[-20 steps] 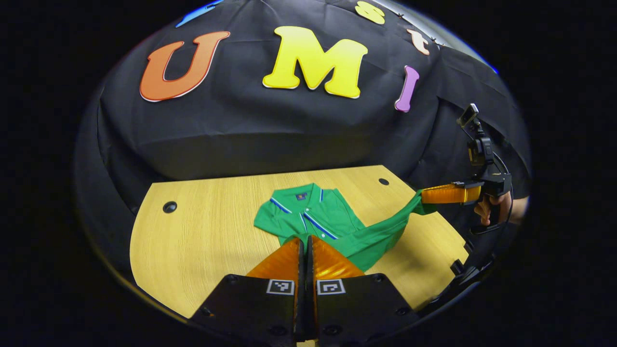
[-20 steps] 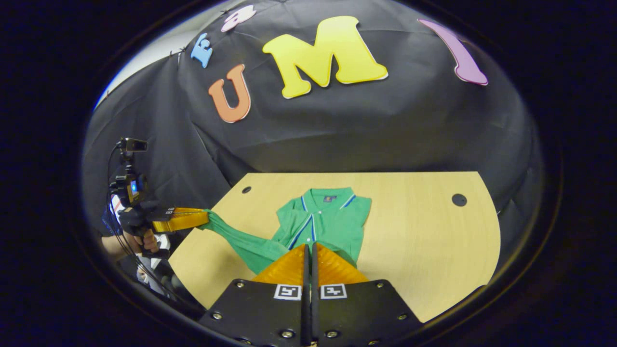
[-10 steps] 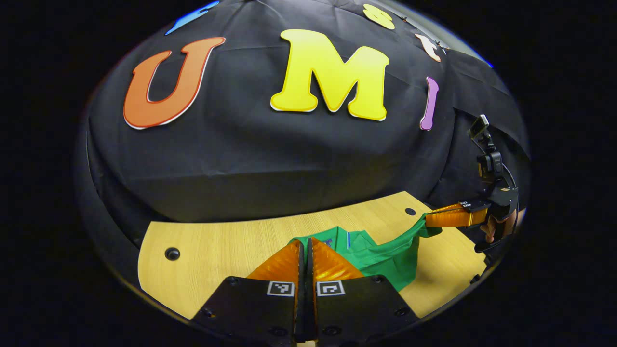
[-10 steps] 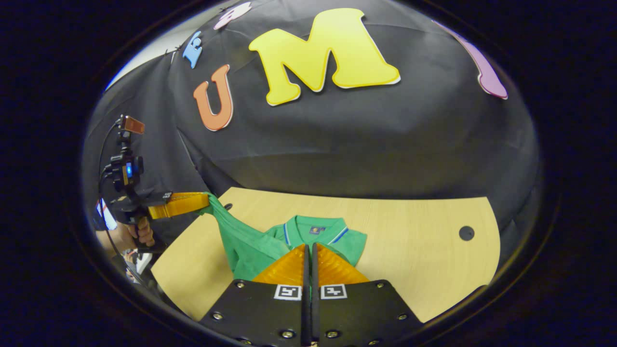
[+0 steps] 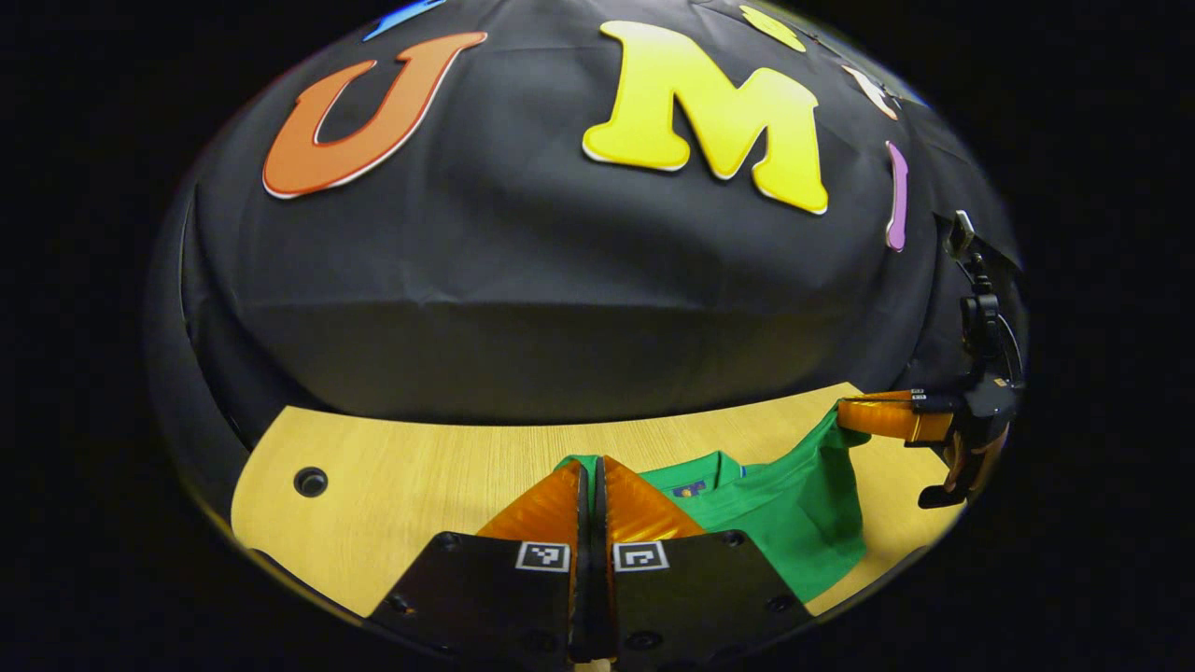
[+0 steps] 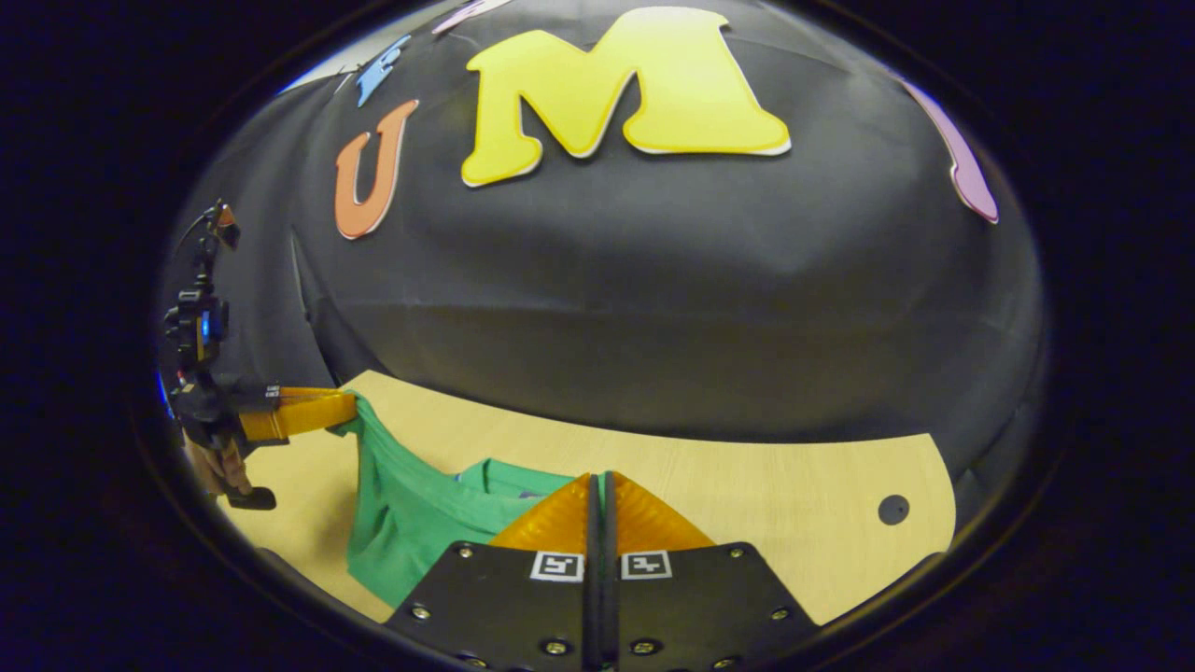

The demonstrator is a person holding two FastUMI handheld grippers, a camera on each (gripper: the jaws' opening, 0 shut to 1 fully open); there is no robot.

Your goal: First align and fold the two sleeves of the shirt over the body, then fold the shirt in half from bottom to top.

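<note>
Shirt [image 5: 794,504] on table [image 5: 420,476]; booth wall behind; left tool [image 5: 590,481] and right tool [image 6: 597,490] at shirt's opposite corners.

We are in a recording booth, a staged set and no lived-in room. A black cloth [image 5: 523,271] hangs as the wall, draped in folds right behind the far edge of the surface [image 5: 411,476] and closing off everything beyond it. The surface is pale wood-grain laminate with rounded corners, and a dark round cable hole [image 5: 310,482] sits near its left corner, as on an office desk; we see another such hole [image 6: 892,510] near its right corner. At the top edge of the cloth a sliver of pale wall [image 6: 327,75] shows behind it.
</note>
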